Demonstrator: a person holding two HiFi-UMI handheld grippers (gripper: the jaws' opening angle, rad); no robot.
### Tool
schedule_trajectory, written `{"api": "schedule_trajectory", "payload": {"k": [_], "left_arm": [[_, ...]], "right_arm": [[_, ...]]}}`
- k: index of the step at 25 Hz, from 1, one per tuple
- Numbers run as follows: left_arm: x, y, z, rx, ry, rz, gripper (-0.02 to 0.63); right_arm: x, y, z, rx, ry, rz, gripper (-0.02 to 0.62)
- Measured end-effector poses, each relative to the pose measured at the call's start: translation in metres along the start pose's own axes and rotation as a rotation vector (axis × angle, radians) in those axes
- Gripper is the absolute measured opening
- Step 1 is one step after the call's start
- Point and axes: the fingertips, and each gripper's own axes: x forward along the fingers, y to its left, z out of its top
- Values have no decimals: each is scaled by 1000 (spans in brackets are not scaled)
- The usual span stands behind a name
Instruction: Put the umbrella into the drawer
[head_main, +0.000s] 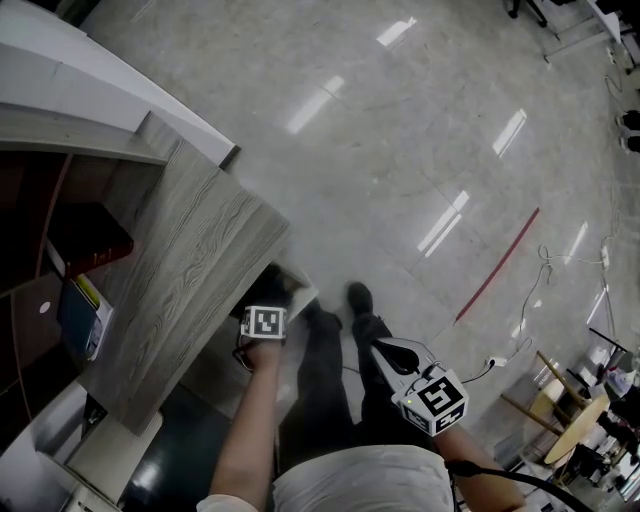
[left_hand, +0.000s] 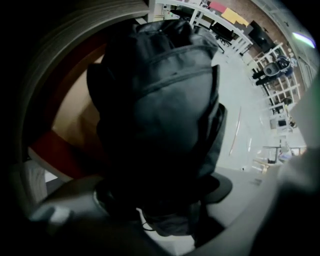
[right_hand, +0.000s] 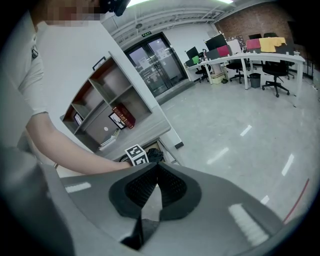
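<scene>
Umbrella (left_hand: 160, 115) is seen lengthwise, pointing down into the drawer (right_hand: 169, 151), between the wide-parted jaws of the left gripper (left_hand: 160, 220). The jaws of the right gripper (right_hand: 157, 172) are closed and empty.

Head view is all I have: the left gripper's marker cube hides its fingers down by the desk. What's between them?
Observer: The left gripper view shows the dark folded umbrella between the fingers of the left gripper, filling most of the picture.
Operator: Is the drawer open?
Observer: Yes. The right gripper view shows the drawer pulled out under the desktop.
Operator: And the right gripper?
Observer: Its own view shows the fingers meeting at the tips, nothing between them.
</scene>
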Motion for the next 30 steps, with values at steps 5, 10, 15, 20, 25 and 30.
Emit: {"api": "schedule_trajectory", "payload": {"k": [5, 10, 15, 20, 25, 30], "left_arm": [[3, 16, -13, -28, 21, 31, 354], [2, 13, -14, 20, 21, 27, 351], [-15, 9, -17, 8, -24, 44, 348], [-50, 3, -24, 71, -86, 60, 328], [-91, -6, -42, 134, -130, 38, 322], [-133, -8, -53, 120, -198, -3, 288]], "right_arm": [[2, -2, 2, 7, 6, -4, 5], [4, -2, 6, 1, 7, -3, 5], [-1, 7, 20, -29, 0, 1, 5], [-9, 25, 41, -72, -10, -10, 5], [-16, 60, 54, -113, 6, -19, 5], [-22, 91, 68, -125, -11, -35, 5]]}}
